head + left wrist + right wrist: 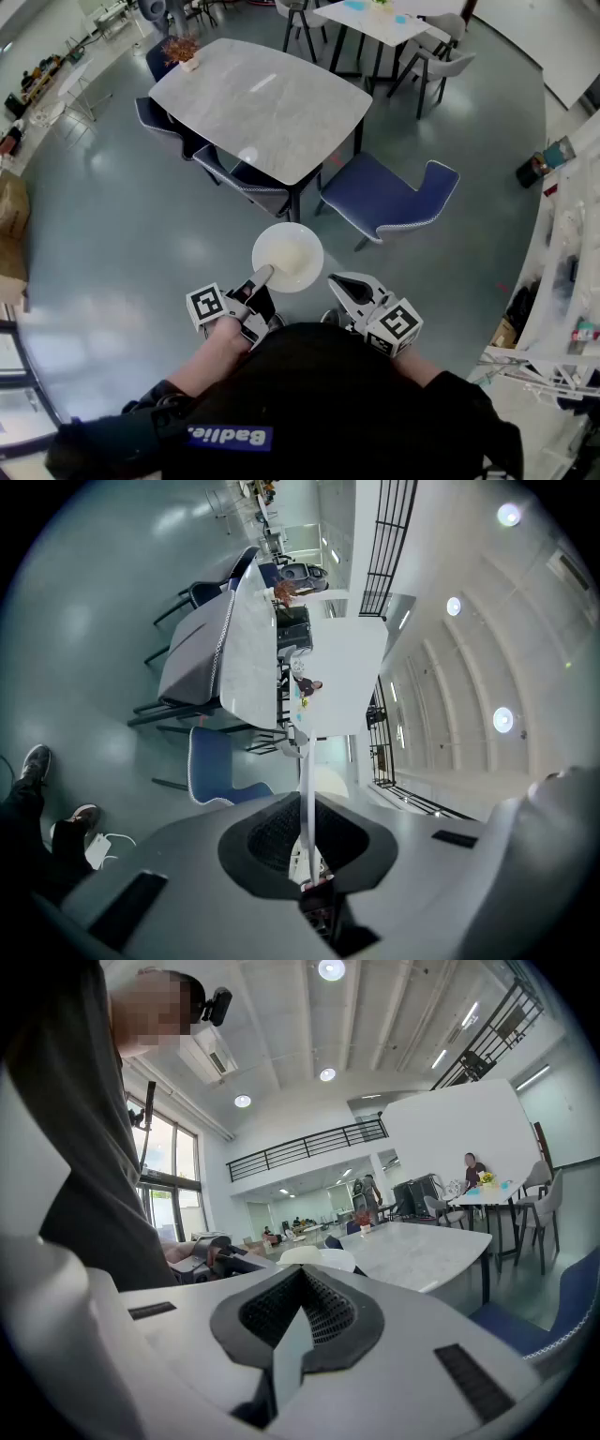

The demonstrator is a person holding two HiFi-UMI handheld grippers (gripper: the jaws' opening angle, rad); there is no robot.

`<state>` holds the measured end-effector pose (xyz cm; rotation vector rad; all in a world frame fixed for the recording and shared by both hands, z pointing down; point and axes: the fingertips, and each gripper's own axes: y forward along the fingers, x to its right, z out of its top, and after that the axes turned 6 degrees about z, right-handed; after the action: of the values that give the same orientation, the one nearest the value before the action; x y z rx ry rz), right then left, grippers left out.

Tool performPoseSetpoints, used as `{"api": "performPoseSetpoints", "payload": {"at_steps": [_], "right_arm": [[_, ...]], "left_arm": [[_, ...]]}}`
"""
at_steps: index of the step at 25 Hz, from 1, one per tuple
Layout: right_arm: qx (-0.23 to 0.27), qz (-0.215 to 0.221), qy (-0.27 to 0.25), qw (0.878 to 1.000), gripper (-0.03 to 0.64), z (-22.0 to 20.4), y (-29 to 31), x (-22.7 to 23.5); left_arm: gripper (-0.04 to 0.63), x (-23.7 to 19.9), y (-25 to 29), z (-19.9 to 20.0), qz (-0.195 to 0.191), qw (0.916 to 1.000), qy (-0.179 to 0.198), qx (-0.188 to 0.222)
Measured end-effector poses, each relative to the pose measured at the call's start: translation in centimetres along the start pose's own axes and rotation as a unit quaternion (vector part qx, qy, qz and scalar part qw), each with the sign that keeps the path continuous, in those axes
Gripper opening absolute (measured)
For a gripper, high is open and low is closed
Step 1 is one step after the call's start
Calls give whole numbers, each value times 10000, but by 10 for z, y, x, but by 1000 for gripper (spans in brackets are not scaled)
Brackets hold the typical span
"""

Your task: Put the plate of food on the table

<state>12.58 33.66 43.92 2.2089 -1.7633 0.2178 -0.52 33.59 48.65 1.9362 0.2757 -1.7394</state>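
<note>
A round white plate [288, 257] with something pale on it hangs above the grey floor, just short of the grey marble table [262, 103]. My left gripper [260, 277] is shut on the plate's near rim. In the left gripper view the plate [306, 780] shows edge-on as a thin white line between the shut jaws of the left gripper [306, 832], with the table [246, 639] ahead. My right gripper [340, 284] sits to the right of the plate, shut and empty. The right gripper view shows that gripper [298, 1283], the plate [319, 1258] and the table [412, 1246] beyond.
Blue chairs [389, 197] stand at the table's near right corner and along its left side [248, 178]. A small plant [181, 50] sits on the table's far end. A second white table [375, 19] with grey chairs is further back. Shelving [572, 272] lines the right wall.
</note>
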Motion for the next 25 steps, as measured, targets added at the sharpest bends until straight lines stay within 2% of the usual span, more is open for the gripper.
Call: {"api": "performPoseSetpoints", "payload": {"at_steps": [10, 19, 25], "right_arm": [[-51, 86, 77, 9999, 9, -1, 1, 1], [171, 205, 252, 9993, 9, 4, -4, 8], [175, 391, 272, 9987, 9, 6, -16, 23]], "left_arm": [[26, 1, 1, 0, -11, 10000, -42, 13], [28, 2, 7, -2, 25, 9999, -101, 66], [28, 10, 21, -9, 26, 9997, -95, 241]]}}
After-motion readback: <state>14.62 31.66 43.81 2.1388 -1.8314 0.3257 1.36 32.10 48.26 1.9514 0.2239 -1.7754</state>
